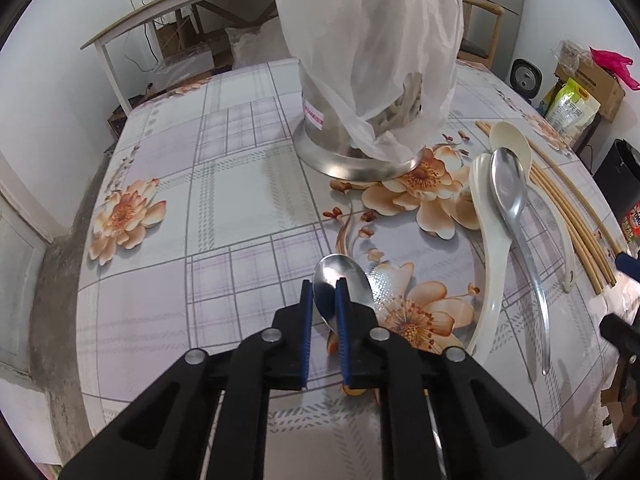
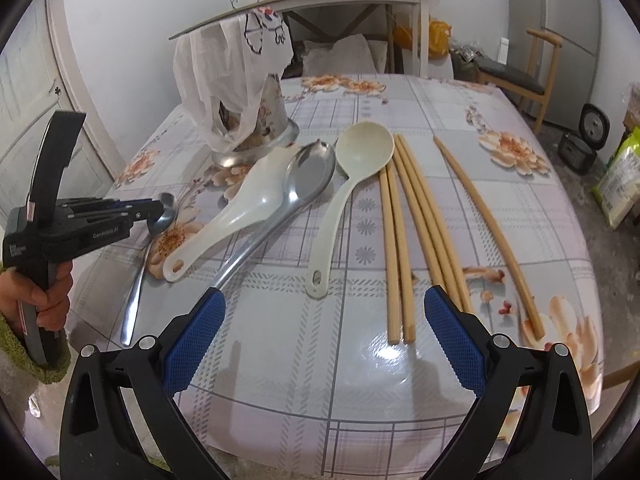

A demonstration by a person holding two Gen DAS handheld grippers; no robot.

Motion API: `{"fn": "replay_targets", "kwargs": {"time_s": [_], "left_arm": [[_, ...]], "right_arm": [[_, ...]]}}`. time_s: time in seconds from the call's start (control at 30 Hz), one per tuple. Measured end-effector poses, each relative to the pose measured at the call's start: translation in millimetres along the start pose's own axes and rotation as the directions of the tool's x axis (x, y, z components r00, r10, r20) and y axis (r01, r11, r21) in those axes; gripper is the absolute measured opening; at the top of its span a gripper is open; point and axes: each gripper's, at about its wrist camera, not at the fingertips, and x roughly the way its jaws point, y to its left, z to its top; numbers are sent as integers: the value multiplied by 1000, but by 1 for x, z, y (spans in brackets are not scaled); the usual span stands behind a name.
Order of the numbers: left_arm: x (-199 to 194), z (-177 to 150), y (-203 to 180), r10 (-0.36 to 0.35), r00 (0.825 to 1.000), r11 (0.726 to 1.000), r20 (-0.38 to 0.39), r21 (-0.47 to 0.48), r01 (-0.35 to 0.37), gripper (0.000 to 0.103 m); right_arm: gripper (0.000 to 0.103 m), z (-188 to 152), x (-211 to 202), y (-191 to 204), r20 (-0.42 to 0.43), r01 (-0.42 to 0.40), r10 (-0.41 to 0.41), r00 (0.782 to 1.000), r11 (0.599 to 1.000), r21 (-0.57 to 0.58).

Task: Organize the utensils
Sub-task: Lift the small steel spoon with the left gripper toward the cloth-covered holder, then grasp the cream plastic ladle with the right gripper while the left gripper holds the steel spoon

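My left gripper point(image 1: 324, 286) is shut on a small steel spoon point(image 1: 348, 280) near its bowl, low over the floral tablecloth; it also shows in the right wrist view point(image 2: 158, 206), where the spoon's handle point(image 2: 134, 304) trails to the table. My right gripper point(image 2: 322, 304) is open and empty above the table's near edge. Ahead of it lie a white plastic spoon point(image 2: 240, 212), a large steel spoon point(image 2: 308, 172), a cream ladle point(image 2: 360, 152) and several bamboo chopsticks point(image 2: 424, 216). These also show at the right of the left wrist view point(image 1: 508, 184).
A steel container point(image 1: 352, 156) covered by a white plastic bag point(image 1: 368, 40) stands at the back of the table point(image 1: 224, 208); it also shows in the right wrist view point(image 2: 256, 136). A desk, a wooden chair point(image 2: 532, 76) and bags stand around the room.
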Motion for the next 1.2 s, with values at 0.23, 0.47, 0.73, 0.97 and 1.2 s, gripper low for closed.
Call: {"fn": "replay_targets", "kwargs": {"time_s": [0.23, 0.47, 0.73, 0.97, 1.2], "left_arm": [[-9, -4, 3, -24, 999, 1000, 22, -17, 25, 5], [-11, -10, 14, -38, 999, 998, 27, -51, 40, 5], [-10, -12, 24, -41, 999, 996, 34, -72, 43, 5], [-9, -14, 31, -55, 998, 995, 36, -86, 58, 5], [-8, -14, 32, -58, 998, 994, 35, -85, 61, 5]], "right_arm": [[95, 24, -8, -9, 45, -73, 72, 996, 997, 21], [78, 57, 15, -11, 39, -219, 217, 975, 974, 60], [49, 84, 52, -17, -3, -208, 209, 978, 976, 64], [40, 109, 59, -43, 41, -74, 72, 997, 996, 40], [37, 125, 92, -52, -20, -34, 32, 999, 996, -78]]}}
